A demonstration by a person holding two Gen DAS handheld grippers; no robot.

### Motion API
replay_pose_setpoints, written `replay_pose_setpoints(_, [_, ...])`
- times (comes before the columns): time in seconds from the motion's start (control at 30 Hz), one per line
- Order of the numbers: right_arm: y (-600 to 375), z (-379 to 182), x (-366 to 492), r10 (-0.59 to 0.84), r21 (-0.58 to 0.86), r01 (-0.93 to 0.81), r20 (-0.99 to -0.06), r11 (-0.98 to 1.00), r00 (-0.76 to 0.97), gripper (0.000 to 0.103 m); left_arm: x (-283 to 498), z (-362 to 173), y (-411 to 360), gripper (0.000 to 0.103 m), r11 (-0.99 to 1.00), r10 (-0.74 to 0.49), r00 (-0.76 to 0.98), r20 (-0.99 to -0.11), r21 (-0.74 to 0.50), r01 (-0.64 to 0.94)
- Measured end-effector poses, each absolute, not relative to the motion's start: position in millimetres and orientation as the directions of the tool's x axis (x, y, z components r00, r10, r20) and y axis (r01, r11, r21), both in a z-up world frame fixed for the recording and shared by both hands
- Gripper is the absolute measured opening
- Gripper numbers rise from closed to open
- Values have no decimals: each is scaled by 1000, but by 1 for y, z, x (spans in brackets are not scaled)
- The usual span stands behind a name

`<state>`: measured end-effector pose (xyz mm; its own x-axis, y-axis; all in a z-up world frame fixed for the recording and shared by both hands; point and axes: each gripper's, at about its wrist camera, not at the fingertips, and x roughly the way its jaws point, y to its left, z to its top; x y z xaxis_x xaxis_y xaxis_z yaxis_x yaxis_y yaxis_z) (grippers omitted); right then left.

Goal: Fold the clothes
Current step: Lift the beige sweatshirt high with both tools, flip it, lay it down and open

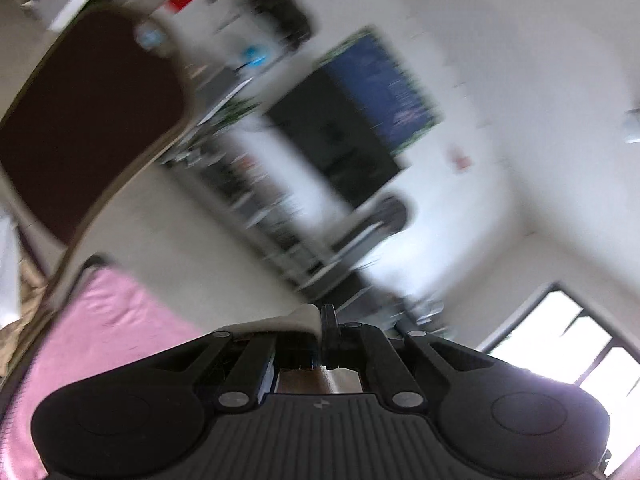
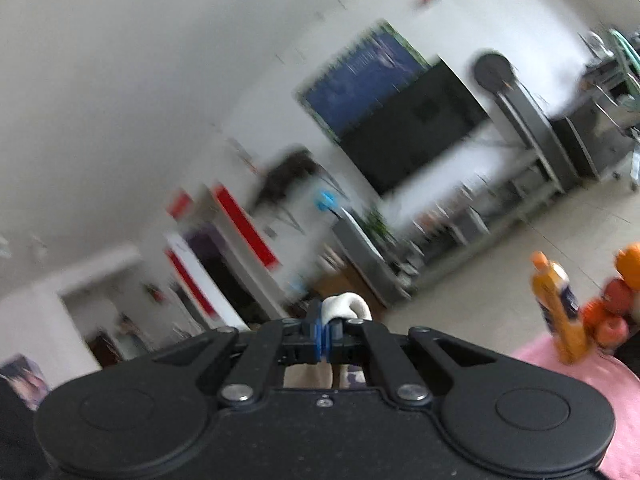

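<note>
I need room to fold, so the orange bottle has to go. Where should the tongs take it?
Grip the orange bottle across its body, below the narrow cap, where the sides look widest. Come from its left in the right wrist view: red and orange fruit crowd its other side. The right tongs, now shut on pale fabric, must first let go.

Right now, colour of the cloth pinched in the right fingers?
Off-white cloth, pinched in the right gripper; the right wrist view shows it best.
</note>
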<state>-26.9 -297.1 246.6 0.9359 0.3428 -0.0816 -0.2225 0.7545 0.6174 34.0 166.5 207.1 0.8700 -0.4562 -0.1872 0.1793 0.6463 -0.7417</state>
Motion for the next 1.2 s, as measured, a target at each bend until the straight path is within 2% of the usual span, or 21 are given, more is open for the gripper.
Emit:
replay_pose_setpoints(0.07, [-290,225,32,325,617,-144,-191,774,926,2,89,184,166,0,649,-449,838,-311,-758,66])
replay_pose_setpoints(0.13, [-286,213,76,305,630,-84,-252,772,918,2,129,184,167,0,656,-426,827,-366,-755,4])
replay_pose_setpoints(0.2, [-285,224,89,302,638,-102,-212,763,929,2,133,217,164,0,674,-408,872,-270,-733,88])
replay_pose_setpoints(0.3, [-282,262,74,295,575,-201,-74,793,953,2,121,262,160,0,698,-401,908,-119,-682,219])
replay_pose_setpoints(0.37, [-284,272,55,284,531,-223,-34,818,958,2,108,271,160,0,700,-424,903,-76,-660,273])
replay_pose_setpoints(0.47, [-288,247,37,284,514,-221,-46,829,958,2,104,243,152,0,714,-435,894,-108,-646,269])
replay_pose_setpoints(0.6, [-291,147,40,305,568,-129,-226,813,925,2,107,146,140,0,777,-396,873,-283,-610,155])
replay_pose_setpoints(0.77, [-283,-20,53,323,614,85,-522,785,789,2,129,-33,144,0,755,-366,732,-574,-643,-127])
replay_pose_setpoints(0.9, [-274,-119,50,315,583,223,-677,782,665,2,126,-127,145,0,738,-329,620,-712,-604,-301])
replay_pose_setpoints(0.97, [-271,-146,46,320,567,266,-725,779,610,2,125,-138,143,0,757,-301,593,-746,-566,-327])
replay_pose_setpoints(1.03, [-266,-140,43,321,557,248,-726,792,608,2,128,-133,145,0,759,-294,599,-745,-563,-327])
replay_pose_setpoints(1.2, [-265,-111,40,322,574,196,-673,795,665,2,116,-92,151,0,769,-281,679,-679,-582,-264])
